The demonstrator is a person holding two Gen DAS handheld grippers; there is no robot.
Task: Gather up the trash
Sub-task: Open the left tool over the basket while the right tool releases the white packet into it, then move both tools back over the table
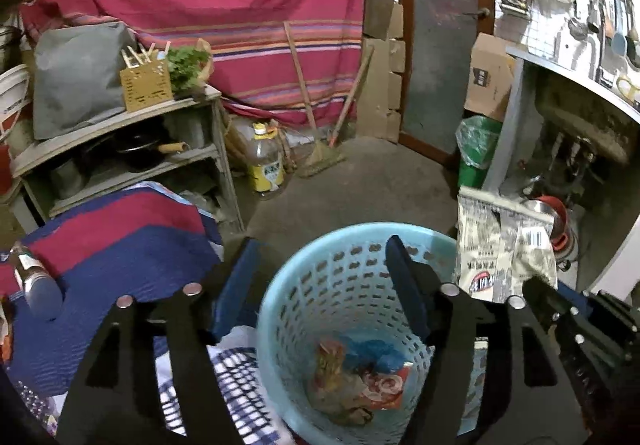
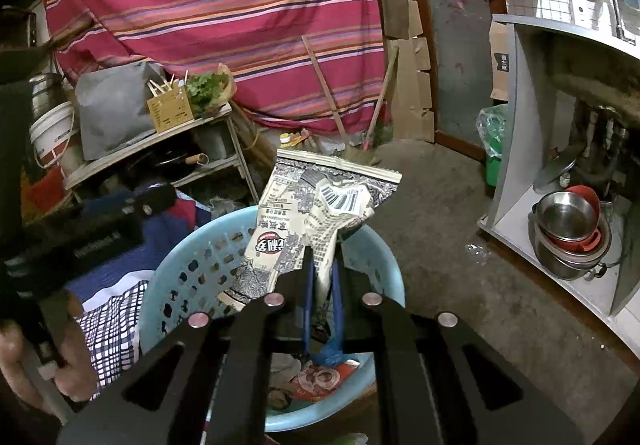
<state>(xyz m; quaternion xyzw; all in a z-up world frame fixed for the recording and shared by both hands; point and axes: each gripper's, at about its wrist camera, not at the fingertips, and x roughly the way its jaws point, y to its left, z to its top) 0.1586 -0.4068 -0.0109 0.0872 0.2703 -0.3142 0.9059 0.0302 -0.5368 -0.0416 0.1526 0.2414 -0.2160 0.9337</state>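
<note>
A light blue perforated basket [image 1: 340, 277] stands on the floor with several wrappers [image 1: 360, 377] in its bottom. My left gripper [image 1: 320, 265] is open and empty, its fingers spread over the basket's mouth. My right gripper [image 2: 322, 265] is shut on a crumpled black-and-white printed bag [image 2: 316, 213] and holds it upright above the basket [image 2: 192, 265]. The bag also shows in the left wrist view [image 1: 500, 245] at the basket's right side, with the right gripper [image 1: 540, 287] below it.
A bed with a blue and red cover [image 1: 112, 241] and a can [image 1: 34, 277] on it lies left of the basket. A wooden shelf [image 1: 132, 149], an oil bottle [image 1: 264, 161], a green bin [image 1: 476, 153] and stacked metal bowls [image 2: 568, 229] stand around the concrete floor [image 1: 360, 185].
</note>
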